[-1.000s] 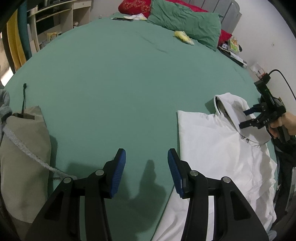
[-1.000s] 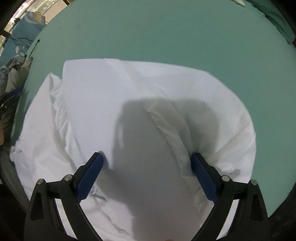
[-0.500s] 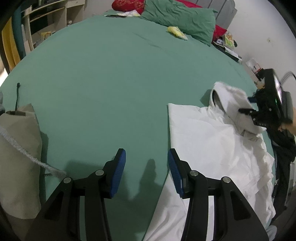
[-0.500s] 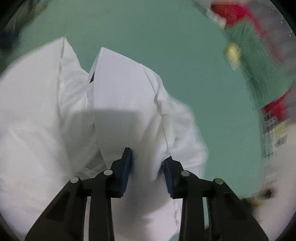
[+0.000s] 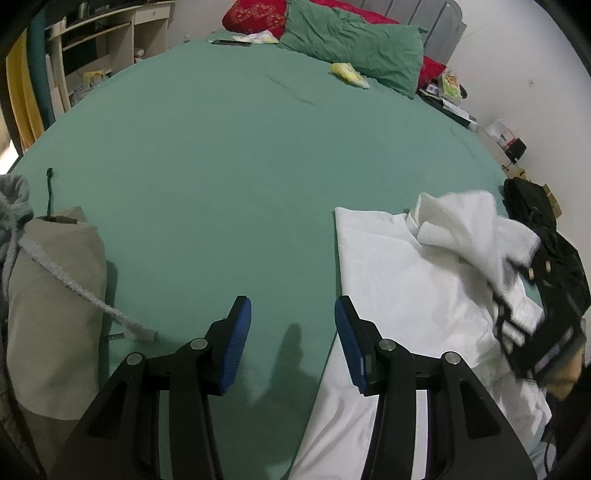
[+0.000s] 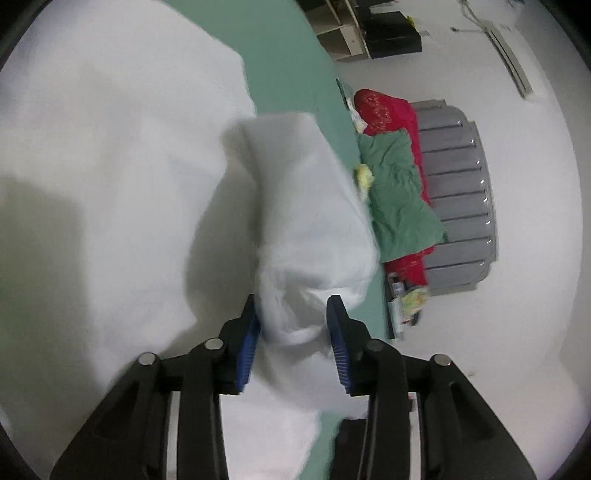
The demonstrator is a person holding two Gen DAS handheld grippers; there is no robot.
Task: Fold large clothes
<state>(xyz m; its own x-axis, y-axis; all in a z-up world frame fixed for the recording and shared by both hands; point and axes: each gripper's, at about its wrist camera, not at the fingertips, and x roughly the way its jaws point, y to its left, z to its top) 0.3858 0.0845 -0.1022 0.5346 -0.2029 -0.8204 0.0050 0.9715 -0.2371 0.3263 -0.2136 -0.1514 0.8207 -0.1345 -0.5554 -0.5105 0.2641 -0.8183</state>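
One smooth green bed sheet (image 5: 229, 155) filling my view, my right gripper (image 6: 293, 328) opening around bunched white garment (image 6: 295, 206), my left gripper (image 5: 293, 332) hanging released.

Wide bare green sheet (image 5: 229, 177) mid-bed; beige bag (image 5: 51, 295) left, white garment (image 5: 406, 266) right, pillows (image 5: 354, 55) far.

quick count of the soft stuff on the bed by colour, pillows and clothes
green pillow: 1
red pillow: 1
white garment: 1, partly bunched in the right gripper, whose jaws are opening
beige garment: 1
grey garment: 1, at the left edge, mostly out of view
total: 5
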